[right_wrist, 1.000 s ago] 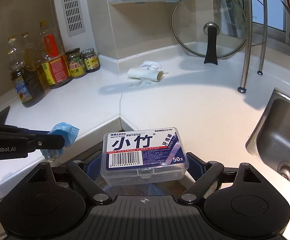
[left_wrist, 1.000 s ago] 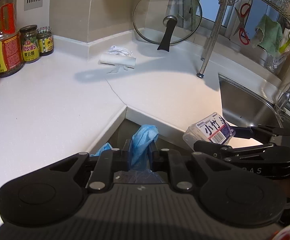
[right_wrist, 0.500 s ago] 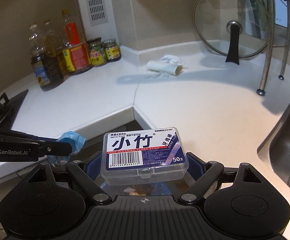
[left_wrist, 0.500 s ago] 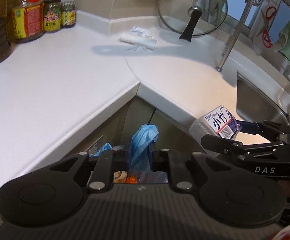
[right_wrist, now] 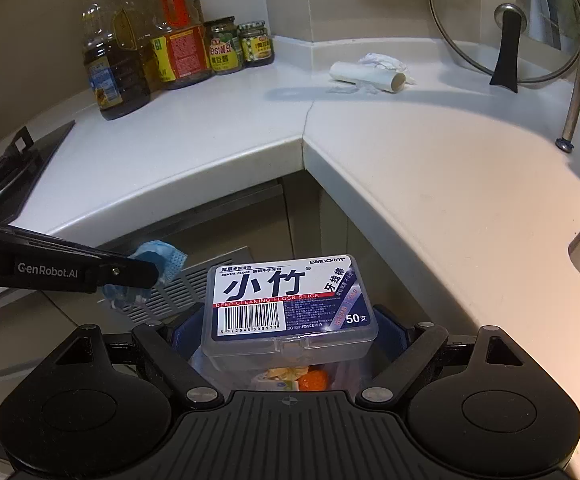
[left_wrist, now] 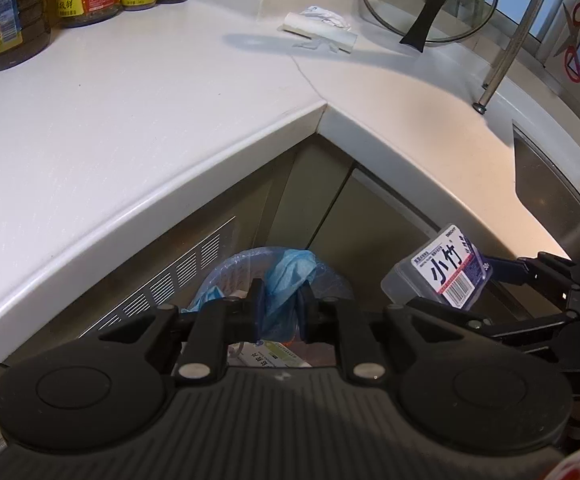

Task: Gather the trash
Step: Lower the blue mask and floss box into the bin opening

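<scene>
Trash bin (left_wrist: 329,280) mostly hiding behind left gripper (left_wrist: 281,312); floss box (right_wrist: 290,308) covering bin contents; sink (left_wrist: 549,192) running off edge.

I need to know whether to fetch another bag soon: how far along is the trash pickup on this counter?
Done: the bin below the counter corner already holds some scraps. In hand: the left gripper is shut on a blue face mask and the right gripper is shut on a floss box, both above the bin, not yet dropped. Left: the paper roll and crumpled tissue on the counter.
</scene>
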Motion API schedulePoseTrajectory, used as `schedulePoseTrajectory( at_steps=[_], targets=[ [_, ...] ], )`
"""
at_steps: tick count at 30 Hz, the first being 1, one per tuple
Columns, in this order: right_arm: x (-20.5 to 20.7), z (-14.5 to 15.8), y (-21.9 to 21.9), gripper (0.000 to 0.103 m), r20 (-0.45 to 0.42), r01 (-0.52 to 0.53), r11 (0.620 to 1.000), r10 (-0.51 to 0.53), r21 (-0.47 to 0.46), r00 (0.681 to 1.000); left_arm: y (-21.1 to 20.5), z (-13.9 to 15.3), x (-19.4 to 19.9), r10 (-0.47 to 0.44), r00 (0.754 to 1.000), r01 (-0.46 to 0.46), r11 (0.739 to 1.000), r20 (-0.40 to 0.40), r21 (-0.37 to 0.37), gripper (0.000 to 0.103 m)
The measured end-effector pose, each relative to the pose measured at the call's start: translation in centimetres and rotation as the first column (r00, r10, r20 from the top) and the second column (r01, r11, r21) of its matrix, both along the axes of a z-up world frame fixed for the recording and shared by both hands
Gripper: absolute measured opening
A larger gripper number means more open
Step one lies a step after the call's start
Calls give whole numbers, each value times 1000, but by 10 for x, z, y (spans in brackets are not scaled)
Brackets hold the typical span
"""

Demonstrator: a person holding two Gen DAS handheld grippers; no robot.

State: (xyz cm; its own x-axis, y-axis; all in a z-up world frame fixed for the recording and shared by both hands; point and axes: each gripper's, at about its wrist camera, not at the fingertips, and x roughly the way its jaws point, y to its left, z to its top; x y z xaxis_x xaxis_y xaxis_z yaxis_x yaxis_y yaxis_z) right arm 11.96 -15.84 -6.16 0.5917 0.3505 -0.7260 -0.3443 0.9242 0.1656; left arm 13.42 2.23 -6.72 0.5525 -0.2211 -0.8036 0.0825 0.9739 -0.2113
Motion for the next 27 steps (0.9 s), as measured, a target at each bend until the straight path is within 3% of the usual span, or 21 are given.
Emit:
schedulePoseTrajectory(
  at_steps=[9, 27],
  targets=[
    [1, -16, 2, 86, -18, 5, 1000, -5, -9, 1000, 2, -24, 1, 18, 999, -19, 1000, -41, -10, 14],
    [16, -96, 12, 86, -73, -51, 994, 44, -93, 996, 0, -101, 25, 77, 989, -80, 997, -129, -21, 14]
  ],
)
